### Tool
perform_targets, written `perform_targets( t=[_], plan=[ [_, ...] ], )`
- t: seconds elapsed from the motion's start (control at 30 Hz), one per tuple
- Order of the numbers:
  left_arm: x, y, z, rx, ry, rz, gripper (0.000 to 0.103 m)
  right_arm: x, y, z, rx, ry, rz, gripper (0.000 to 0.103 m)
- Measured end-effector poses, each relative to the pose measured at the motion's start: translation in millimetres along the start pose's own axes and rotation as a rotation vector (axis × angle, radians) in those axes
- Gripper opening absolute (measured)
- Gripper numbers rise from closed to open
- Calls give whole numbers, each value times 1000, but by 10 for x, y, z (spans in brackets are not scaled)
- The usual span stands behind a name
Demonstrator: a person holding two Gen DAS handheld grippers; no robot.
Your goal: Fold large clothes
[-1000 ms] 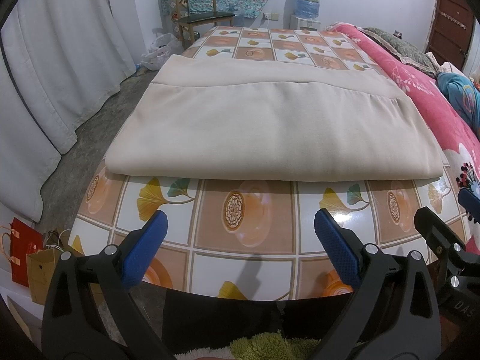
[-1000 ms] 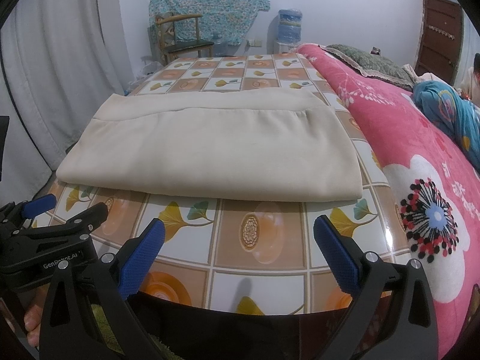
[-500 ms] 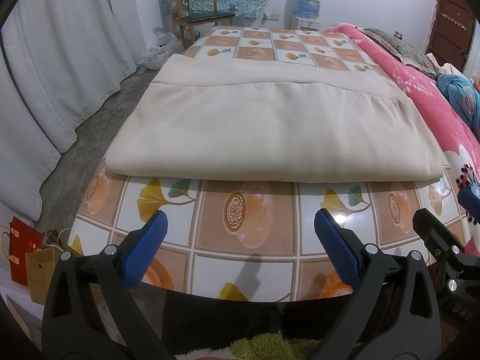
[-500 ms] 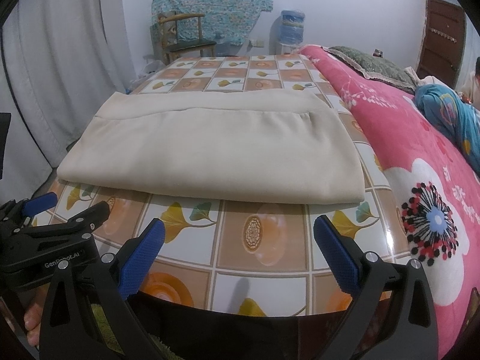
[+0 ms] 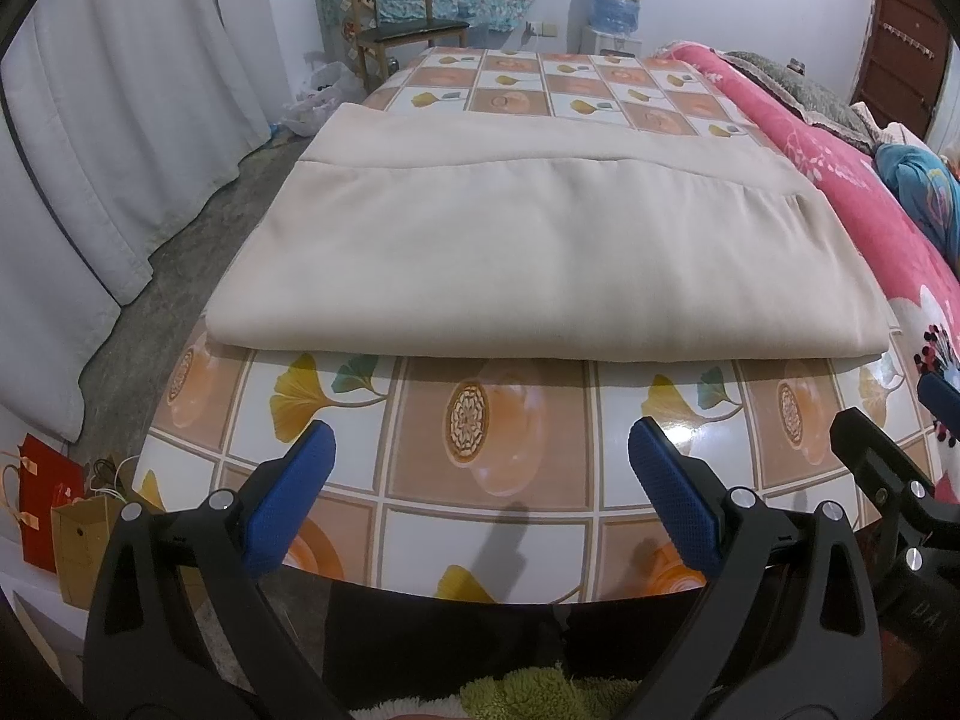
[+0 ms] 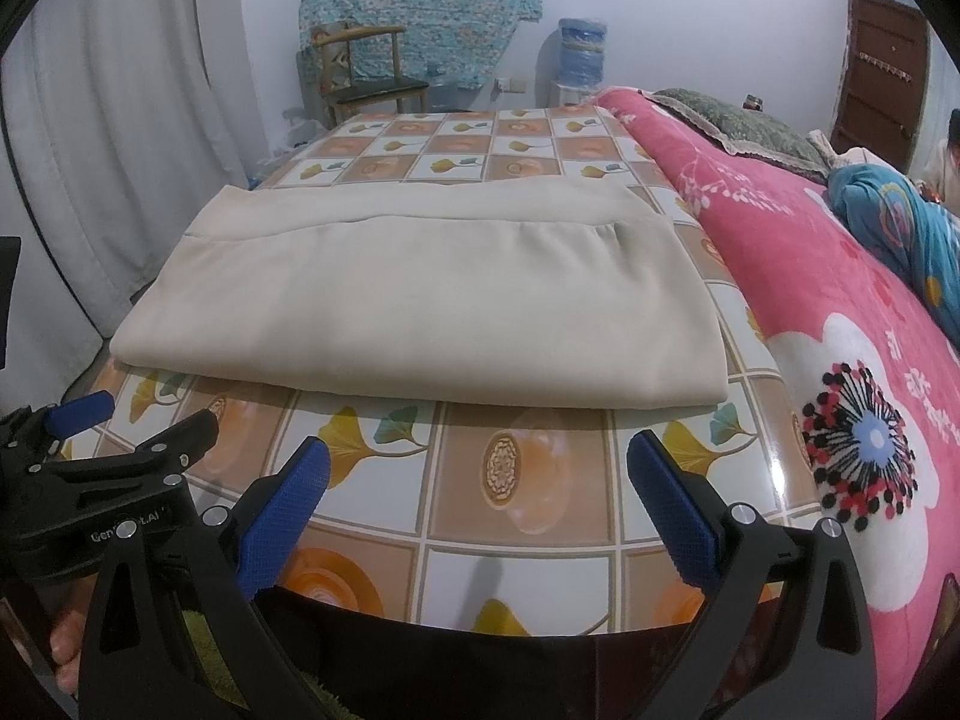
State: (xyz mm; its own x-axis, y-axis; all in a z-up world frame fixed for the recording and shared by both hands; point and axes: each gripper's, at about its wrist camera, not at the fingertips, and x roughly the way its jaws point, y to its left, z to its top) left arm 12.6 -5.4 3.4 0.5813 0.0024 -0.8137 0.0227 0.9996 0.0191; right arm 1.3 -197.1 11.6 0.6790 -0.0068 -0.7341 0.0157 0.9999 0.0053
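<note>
The left gripper (image 5: 480, 474) has its blue-padded fingers (image 5: 288, 501) spread wide with nothing between them, held low over the near edge of the desk (image 5: 498, 462). The right gripper (image 6: 480, 480) is just the same, its fingers (image 6: 672, 507) wide apart and empty, close alongside the other; each one shows at the side of the other's view.

Beyond both pairs of fingers runs a bare strip of the glossy cloth that covers the desk, squares of ginkgo leaves and orange bowls. Past that strip lies the folded beige garment (image 5: 540, 252), flat and broad, its thick folded edge toward the grippers and a single thinner layer sticking out at the far side. Neither gripper touches it.

Just beside the desk on the right is a bed under a pink floral blanket (image 6: 840, 312). At the far wall stand a wooden chair (image 5: 399, 30) and a water dispenser (image 6: 581, 63); white curtains (image 5: 120, 120) hang on the left.
</note>
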Motion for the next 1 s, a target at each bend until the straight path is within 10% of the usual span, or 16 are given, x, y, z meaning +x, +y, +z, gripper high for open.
perform_targets(
  t=[1.0],
  plan=[
    [23, 73, -1, -4, 3, -4, 95, 21, -16, 3, 1, 1, -1, 96]
  ],
)
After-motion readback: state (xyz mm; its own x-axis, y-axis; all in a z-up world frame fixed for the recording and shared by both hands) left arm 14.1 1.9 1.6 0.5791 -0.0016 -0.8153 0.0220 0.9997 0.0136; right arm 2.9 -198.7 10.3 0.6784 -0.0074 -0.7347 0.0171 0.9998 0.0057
